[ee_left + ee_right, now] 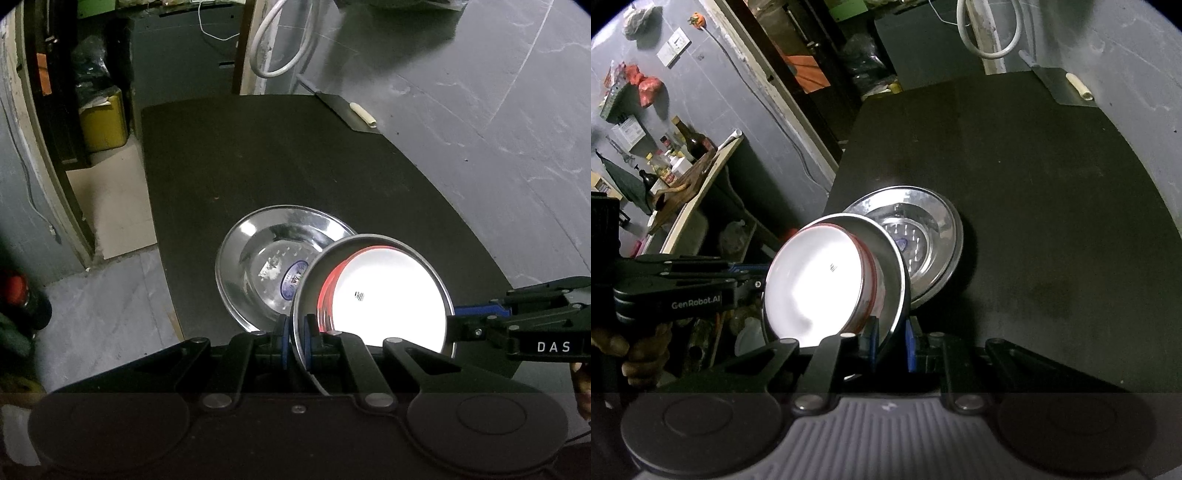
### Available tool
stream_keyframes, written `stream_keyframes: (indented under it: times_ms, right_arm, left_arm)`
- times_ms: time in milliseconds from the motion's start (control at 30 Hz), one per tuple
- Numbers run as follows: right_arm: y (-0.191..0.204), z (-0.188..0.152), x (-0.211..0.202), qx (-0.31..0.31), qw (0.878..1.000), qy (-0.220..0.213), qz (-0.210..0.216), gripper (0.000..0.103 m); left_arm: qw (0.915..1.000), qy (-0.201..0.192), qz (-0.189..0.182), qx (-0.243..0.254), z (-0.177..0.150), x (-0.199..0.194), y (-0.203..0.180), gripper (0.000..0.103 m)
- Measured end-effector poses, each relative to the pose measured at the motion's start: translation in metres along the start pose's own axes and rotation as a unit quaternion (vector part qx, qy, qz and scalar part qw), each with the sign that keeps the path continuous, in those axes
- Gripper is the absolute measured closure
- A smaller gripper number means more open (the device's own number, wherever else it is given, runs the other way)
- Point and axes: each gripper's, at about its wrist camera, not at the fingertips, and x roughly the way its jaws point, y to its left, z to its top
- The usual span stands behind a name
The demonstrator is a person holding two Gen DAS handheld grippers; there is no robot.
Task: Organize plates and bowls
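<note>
dark table point(295, 155) under dim light, grey wall to the right, shelf clutter far left in the right wrist view. resting flat near the front left edge of the table: steel plate point(266, 258), sticker in its well. held above and overlapping its near right rim: steel pan point(369, 243) with a white bowl point(388, 302) nested inside, red band showing along the bowl's wall, both tilted. left gripper point(295, 341) pinched tight on the pan's near left rim, blue pads either side of the thin metal. right gripper point(892, 339) likewise clamped on the opposite rim, jaws nearly closed with only the wall between them. probably mid-placement, carrying the nested pair toward the plate to stack. to do it well: level both hands first so the bowl does not slide out of the tilted pan; centre the pan over the plate's well, not over its rim; lower both sides together and slowly, since steel on steel will skate; release only once the base sits flat, one side then the other. mind the table's left edge, close beside the plate.
</note>
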Motion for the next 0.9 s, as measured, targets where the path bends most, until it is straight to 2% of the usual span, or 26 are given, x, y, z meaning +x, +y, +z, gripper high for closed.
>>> stream_keyframes:
  times_ms: [900]
  right_arm:
    - [-0.006,0.041,0.028,-0.007,1.0,0.011,0.009,0.085]
  left_arm:
    - [0.9996,-0.001,0.015,-0.024,0.034,0.028,0.022,0.097]
